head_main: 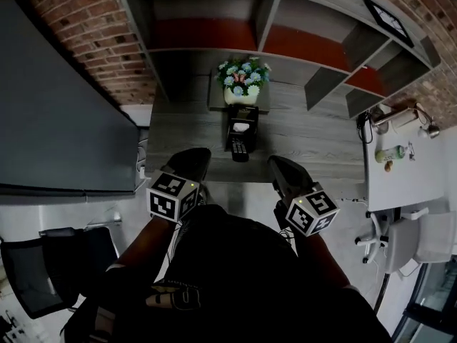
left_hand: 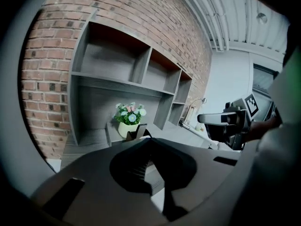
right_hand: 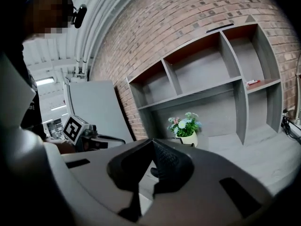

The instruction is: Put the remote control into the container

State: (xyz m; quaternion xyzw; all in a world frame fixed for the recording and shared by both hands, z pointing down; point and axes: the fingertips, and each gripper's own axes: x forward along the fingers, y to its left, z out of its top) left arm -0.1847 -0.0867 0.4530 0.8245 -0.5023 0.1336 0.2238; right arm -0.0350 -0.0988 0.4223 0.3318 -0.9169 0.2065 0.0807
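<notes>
Observed condition: the remote control [head_main: 239, 148] lies flat on the grey desk [head_main: 314, 138], outside the container [head_main: 243, 118] and just in front of its near side. Whether the two touch cannot be determined from the head view. The container is a dark, open-topped box; something pale shows inside it. Directly behind it stands a flower pot [head_main: 241, 95] with white, blue and pink blooms, set against the back of the shelf unit [head_main: 285, 20], which is mounted on a brick wall [head_main: 100, 34].

Left gripper [head_main: 189, 161]: held low, close to the person's body, at the near edge of the desk and well apart from the remote control. In the left gripper view, its jaws meet at the tip with nothing between them [left_hand: 149, 139]. The flower pot [left_hand: 125, 128] shows beyond the tip.

Right gripper [head_main: 284, 171]: held at matching height on the other side, also short of the desk. In the right gripper view, its jaws are pressed together and empty [right_hand: 151, 141], with the flower pot [right_hand: 189, 138] visible ahead.

Neither tool is in contact with any item (both marker cubes sit near the person's waist).

Surroundings: a dark panel [head_main: 57, 120] stands to the left. A white table [head_main: 410, 181] carrying a small bottle [head_main: 391, 152] stands to the right. A black chair [head_main: 32, 270] is at the lower left.
</notes>
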